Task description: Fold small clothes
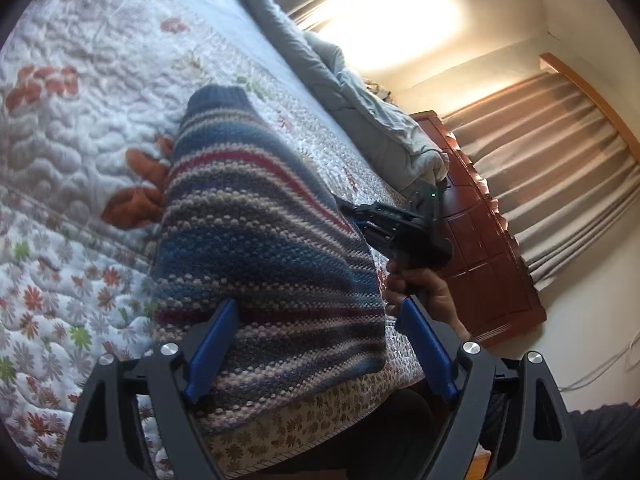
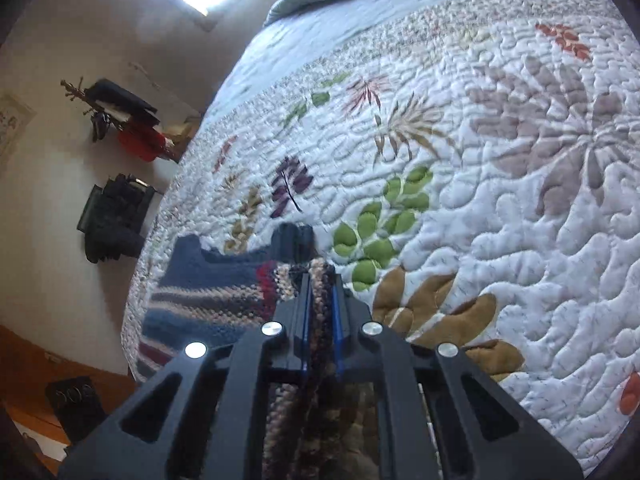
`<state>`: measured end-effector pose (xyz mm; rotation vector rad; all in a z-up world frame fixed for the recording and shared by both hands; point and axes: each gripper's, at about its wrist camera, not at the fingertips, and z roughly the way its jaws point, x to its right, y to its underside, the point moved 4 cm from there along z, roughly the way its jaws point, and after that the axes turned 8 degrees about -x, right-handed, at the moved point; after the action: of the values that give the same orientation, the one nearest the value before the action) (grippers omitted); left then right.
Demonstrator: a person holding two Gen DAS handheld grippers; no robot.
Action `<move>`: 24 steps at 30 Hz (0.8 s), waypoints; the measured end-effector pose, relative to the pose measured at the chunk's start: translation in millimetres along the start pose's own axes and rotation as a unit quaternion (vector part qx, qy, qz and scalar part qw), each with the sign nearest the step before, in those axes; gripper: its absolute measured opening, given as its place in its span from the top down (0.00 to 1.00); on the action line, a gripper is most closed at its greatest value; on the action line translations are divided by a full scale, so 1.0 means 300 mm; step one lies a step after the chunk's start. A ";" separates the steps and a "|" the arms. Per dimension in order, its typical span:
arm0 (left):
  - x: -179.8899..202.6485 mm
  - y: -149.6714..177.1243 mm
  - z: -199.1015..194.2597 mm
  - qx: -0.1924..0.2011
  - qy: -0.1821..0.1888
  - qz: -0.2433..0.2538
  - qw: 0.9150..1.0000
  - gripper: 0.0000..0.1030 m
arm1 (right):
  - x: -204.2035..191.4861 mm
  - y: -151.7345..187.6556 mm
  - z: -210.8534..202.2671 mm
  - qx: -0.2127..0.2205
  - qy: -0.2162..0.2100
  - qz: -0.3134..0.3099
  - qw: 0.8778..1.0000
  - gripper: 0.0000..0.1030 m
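Striped knitted sweater point(image 1: 256, 240) on the quilted bed point(image 1: 80, 140), pinched at one edge.

The right hand-held gripper point(image 2: 319, 276) is clamped narrow on a bunched edge of the sweater, which lies near the bed's edge. The left hand-held gripper point(image 1: 316, 312) stands wide over the sweater's lower part, its blue fingers point(image 1: 212, 340) either side, pressing on nothing. A hand point(image 1: 424, 292) grips the right tool's handle.

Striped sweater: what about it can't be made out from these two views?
- Left wrist view: the striped sweater hides where the right gripper meets it.
- Right wrist view: the right gripper covers the pinched edge, and the sweater's near end is hidden below it.
- Neither view shows sleeves or the full outline.
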<state>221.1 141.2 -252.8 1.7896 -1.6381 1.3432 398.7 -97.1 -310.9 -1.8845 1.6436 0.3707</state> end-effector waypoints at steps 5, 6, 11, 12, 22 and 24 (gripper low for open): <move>0.049 -0.018 -0.050 0.007 0.017 0.005 1.000 0.19 | -0.068 0.039 -0.139 0.046 -0.005 -0.022 0.999 0.75; 0.061 -0.027 -0.061 0.012 0.019 0.012 1.000 0.19 | -0.111 0.067 -0.194 0.060 -0.005 -0.043 0.997 0.75; 0.079 -0.106 -0.075 0.030 0.013 0.019 0.999 0.17 | -0.246 0.241 -0.230 0.024 -0.040 -0.096 0.994 0.74; 0.067 -0.123 -0.070 0.032 0.005 0.016 0.999 0.17 | -0.245 0.269 -0.205 0.011 -0.041 -0.095 0.995 0.74; -0.017 -0.160 -0.010 0.006 0.016 -0.040 0.999 0.17 | -0.108 0.314 -0.146 -0.010 -0.038 -0.038 0.999 0.92; 0.023 -0.141 -0.046 0.015 0.031 -0.024 0.999 0.16 | -0.152 0.343 -0.204 -0.002 -0.056 -0.051 0.997 0.86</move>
<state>253.3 159.0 -227.0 1.7751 -1.5405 1.3948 279.8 -102.6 -263.6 -1.9068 1.4681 0.4295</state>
